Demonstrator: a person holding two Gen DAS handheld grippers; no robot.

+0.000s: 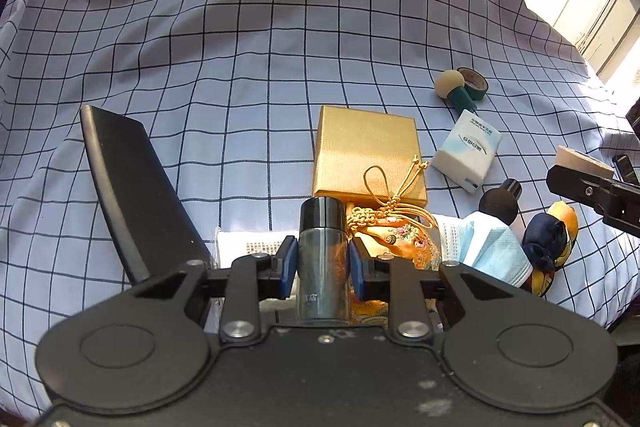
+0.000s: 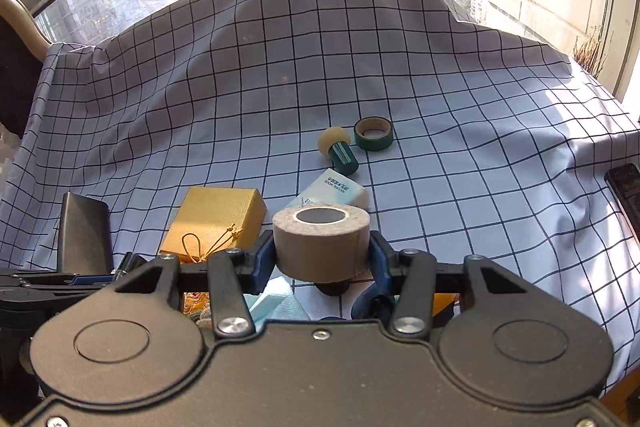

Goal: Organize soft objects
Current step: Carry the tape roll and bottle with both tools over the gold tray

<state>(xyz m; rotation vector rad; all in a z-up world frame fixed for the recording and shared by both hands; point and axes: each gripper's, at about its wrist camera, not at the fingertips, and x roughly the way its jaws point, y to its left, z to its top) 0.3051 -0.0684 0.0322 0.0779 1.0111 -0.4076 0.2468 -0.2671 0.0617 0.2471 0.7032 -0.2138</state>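
— Blue pads of the left claw (image 1: 323, 269) are clamped tight on a small dark bottle (image 1: 323, 255), upright between them, yes?

— Yes. Just ahead of that claw lies a gold box (image 1: 366, 155); to its right sit an embroidered pouch (image 1: 396, 239) with a gold cord and a pale blue face mask (image 1: 494, 247).

— And the right claw (image 2: 322, 251)?

— Jaws wide, gripping a beige tape roll (image 2: 322, 241), hole upward. Beyond it on the checked cloth (image 2: 280, 67) over the surface: a tissue pack (image 2: 334, 189), a green-handled sponge (image 2: 338, 147) and a green tape ring (image 2: 373, 133). The gold box is ahead to its left.
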